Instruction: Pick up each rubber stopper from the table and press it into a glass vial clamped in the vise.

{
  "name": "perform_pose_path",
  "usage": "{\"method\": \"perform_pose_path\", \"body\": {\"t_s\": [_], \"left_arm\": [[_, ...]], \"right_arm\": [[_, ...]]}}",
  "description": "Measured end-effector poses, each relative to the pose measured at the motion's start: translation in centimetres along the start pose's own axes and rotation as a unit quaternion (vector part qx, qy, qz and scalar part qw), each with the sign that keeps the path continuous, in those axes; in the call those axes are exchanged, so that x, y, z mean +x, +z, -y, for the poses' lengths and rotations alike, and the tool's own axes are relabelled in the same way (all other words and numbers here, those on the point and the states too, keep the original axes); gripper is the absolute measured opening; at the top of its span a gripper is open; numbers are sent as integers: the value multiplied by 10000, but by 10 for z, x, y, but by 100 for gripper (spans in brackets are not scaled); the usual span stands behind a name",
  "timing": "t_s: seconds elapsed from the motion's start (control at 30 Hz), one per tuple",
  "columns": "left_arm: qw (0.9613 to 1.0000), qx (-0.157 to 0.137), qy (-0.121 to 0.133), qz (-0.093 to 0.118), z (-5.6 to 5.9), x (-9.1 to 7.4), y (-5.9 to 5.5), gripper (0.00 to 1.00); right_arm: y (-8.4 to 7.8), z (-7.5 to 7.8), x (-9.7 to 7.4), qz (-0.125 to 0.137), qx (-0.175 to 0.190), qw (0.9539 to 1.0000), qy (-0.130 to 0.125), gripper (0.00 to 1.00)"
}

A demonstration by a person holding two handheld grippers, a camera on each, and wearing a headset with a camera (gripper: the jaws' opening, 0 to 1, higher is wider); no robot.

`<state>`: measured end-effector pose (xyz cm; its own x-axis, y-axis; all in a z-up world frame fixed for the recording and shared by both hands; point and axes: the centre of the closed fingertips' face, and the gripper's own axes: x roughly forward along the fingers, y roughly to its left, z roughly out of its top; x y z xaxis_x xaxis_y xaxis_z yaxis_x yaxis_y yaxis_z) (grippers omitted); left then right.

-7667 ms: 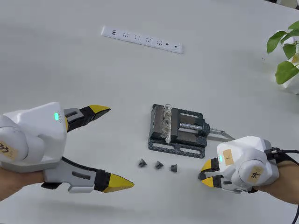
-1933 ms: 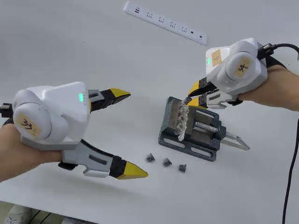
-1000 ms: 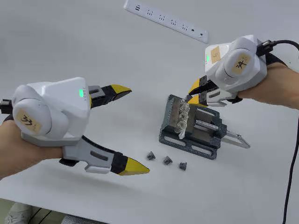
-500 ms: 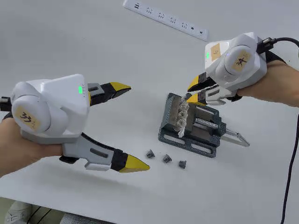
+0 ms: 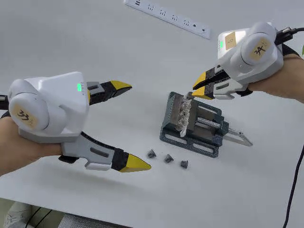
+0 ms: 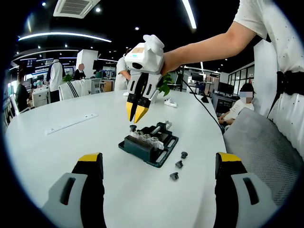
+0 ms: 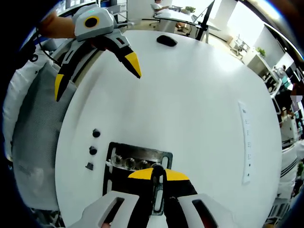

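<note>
Already one stopper (image 6: 133, 128) sits in the vial at the 12 o'clock end of the row of vials (image 5: 182, 116) in the vise (image 5: 209, 138). The right gripper (image 5: 194, 91), jaws closed together, has its tips right at it, probably pressing. Three loose stoppers (image 5: 168, 158) lie on the table (image 5: 71, 38) at the vise's 7 o'clock, so most of the work remains. The left gripper (image 5: 129, 126) hovers at 9 o'clock, spread wide and empty.

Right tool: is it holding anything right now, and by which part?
Seemingly nothing. The right tool hangs with jaws together just above a stopper sitting in the end vial, a small gap between them.
</note>
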<state>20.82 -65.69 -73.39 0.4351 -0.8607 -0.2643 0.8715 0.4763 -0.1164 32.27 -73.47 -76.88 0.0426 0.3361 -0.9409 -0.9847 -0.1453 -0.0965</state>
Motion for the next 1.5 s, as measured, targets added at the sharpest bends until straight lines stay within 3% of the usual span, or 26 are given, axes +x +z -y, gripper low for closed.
{"method": "perform_pose_path", "body": {"t_s": [1.03,1.5], "left_arm": [[10000,-35,38,24,-2,-2,-2,98],[10000,-23,63,59,-6,-3,3,98]], "right_arm": [[-2,-3,11,-12,151,9995,269,1],[-3,0,12,-217,70,9988,443,1]]}}
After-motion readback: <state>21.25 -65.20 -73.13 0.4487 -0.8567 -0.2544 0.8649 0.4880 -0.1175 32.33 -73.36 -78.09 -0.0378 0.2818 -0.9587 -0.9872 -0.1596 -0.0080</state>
